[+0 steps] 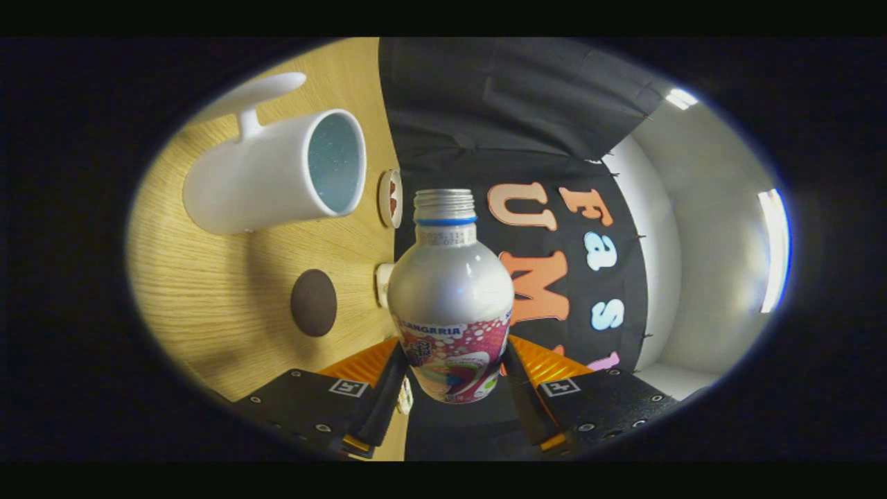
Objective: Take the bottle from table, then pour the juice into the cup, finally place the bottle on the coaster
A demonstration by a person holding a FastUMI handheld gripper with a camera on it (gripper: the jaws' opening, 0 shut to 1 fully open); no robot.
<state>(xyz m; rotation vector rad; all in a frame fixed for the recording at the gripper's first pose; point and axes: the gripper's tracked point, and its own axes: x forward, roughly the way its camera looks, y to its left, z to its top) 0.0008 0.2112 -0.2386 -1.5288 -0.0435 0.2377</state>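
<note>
My gripper (pixel 454 371) is shut on a silver bottle (pixel 449 284) with a pink patterned label; both fingers press its lower body. The bottle has no cap on its threaded neck. The whole view is rolled sideways, so the wooden table (pixel 208 312) stands on the left. A white cup (pixel 277 173) with a handle rests on the table, its mouth facing toward the bottle's neck, a short way off. A dark round coaster (pixel 314 303) lies on the wood below the cup, beside the bottle's shoulder.
A small round dish-like item (pixel 390 198) and a small white object (pixel 383 284) sit at the table's far edge against the black cloth wall (pixel 499 118). A pale wall with ceiling lights (pixel 773 249) lies beyond.
</note>
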